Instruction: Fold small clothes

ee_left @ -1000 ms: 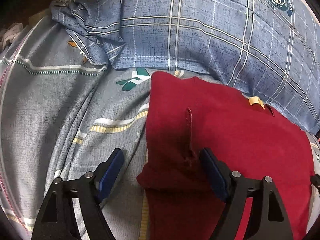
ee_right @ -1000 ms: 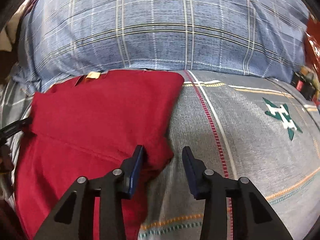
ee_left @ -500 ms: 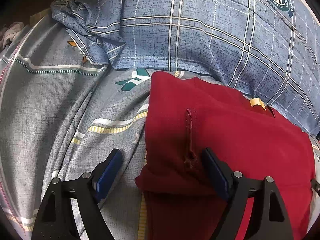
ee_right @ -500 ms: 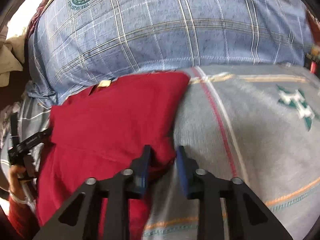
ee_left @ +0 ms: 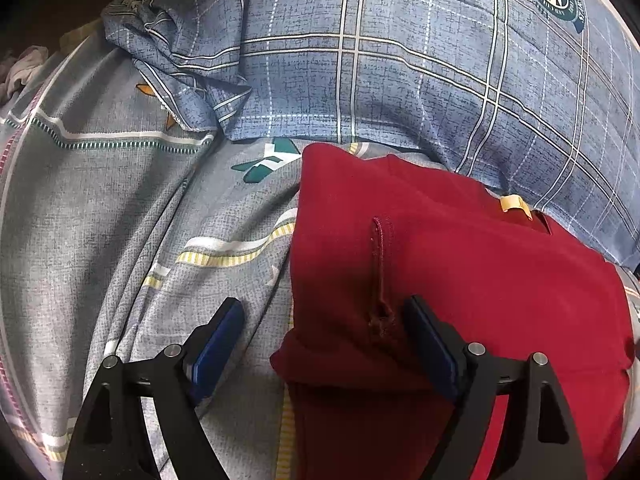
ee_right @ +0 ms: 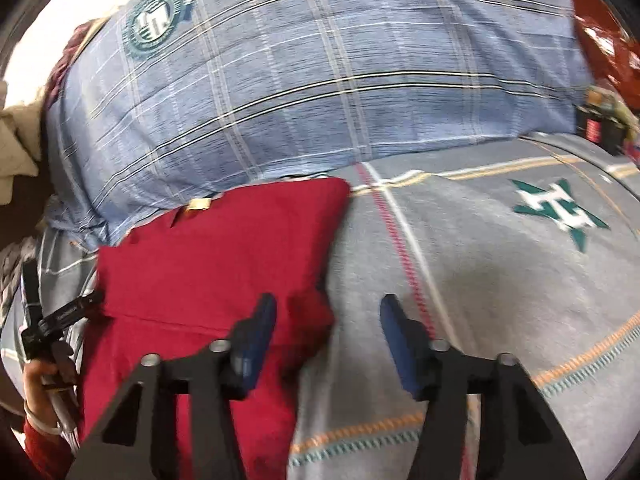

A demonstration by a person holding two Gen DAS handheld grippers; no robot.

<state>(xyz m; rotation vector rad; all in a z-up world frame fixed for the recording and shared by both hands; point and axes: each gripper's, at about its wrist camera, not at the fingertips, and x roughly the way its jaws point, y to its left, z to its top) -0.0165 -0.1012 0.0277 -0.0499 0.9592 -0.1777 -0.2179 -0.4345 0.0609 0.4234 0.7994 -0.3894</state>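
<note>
A dark red garment (ee_left: 460, 264) lies partly folded on a grey patterned bedsheet (ee_left: 100, 208), its top edge against a blue plaid pillow (ee_left: 400, 60). My left gripper (ee_left: 324, 328) is open, its jaws straddling the garment's left folded edge by a stitched seam. In the right wrist view the garment (ee_right: 216, 256) lies at the left. My right gripper (ee_right: 328, 324) is open over its right edge, left finger on the red cloth, right finger over the sheet. The left gripper (ee_right: 60, 316) shows at the far left with a hand.
The blue plaid pillow (ee_right: 320, 80) spans the back in both views. A crumpled pillowcase corner (ee_left: 172, 64) lies at the back left. Small dark and red objects (ee_right: 596, 128) sit at the bed's far right. The grey sheet (ee_right: 520, 280) extends to the right.
My right gripper narrowed at the garment's right edge, then opened wide again and shifted slightly. The left gripper stayed open and barely moved.
</note>
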